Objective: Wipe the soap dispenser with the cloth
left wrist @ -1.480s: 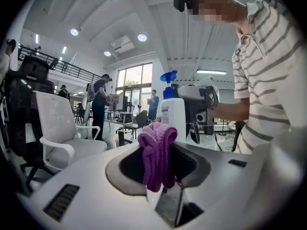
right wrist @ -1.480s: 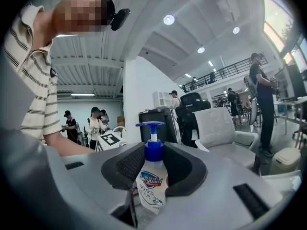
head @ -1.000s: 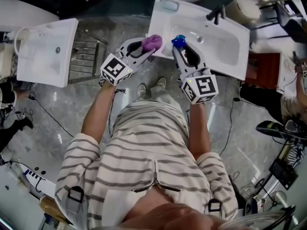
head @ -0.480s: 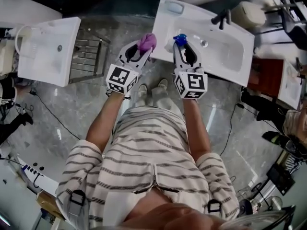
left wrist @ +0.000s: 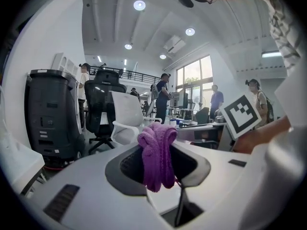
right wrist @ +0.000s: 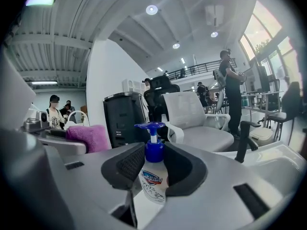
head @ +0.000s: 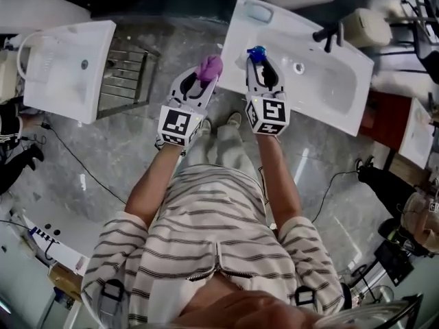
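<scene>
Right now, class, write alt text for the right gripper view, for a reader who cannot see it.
The right gripper clamps a soap dispenser with a blue pump. A purple cloth shows at left, a white office chair behind.

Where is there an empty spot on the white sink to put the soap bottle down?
The sink's flat left end is bare between the soap dish hollow and the right gripper holding the soap bottle. The basin is empty too. It's tight near the black tap.
</scene>
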Demonstrator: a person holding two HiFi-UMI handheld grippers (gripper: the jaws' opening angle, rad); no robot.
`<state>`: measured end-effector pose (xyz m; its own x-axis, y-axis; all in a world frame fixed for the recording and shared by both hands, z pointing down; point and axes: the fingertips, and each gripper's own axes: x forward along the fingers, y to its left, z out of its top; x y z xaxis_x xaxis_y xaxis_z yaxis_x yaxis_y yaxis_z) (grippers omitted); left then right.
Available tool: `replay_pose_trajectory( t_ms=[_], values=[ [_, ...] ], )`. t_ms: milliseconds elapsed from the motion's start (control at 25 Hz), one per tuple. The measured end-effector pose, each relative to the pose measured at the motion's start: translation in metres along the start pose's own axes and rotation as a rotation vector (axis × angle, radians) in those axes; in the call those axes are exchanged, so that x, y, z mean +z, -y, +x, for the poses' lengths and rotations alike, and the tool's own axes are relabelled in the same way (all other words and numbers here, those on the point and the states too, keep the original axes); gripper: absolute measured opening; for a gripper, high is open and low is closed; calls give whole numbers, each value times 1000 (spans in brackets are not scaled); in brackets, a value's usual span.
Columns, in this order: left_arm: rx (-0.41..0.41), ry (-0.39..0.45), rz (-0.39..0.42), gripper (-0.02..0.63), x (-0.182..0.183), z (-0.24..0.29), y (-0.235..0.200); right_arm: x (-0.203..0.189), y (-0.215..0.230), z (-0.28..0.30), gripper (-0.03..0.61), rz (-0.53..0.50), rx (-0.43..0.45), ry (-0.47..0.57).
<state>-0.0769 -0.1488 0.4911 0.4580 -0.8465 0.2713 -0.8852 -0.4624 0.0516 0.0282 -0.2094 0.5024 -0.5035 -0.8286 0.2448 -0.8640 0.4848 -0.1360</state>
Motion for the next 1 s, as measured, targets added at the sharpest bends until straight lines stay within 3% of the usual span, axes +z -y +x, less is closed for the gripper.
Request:
replay_pose_trajectory(
  t_ms=[480, 1000],
  values=[
    [20, -67, -59, 130, -40, 13, -22, -41, 12, 68, 132, -1, 0, -46],
    [-8, -90, -85, 130, -58, 15, -19, -62, 9, 94, 127, -20, 31, -69]
  ],
)
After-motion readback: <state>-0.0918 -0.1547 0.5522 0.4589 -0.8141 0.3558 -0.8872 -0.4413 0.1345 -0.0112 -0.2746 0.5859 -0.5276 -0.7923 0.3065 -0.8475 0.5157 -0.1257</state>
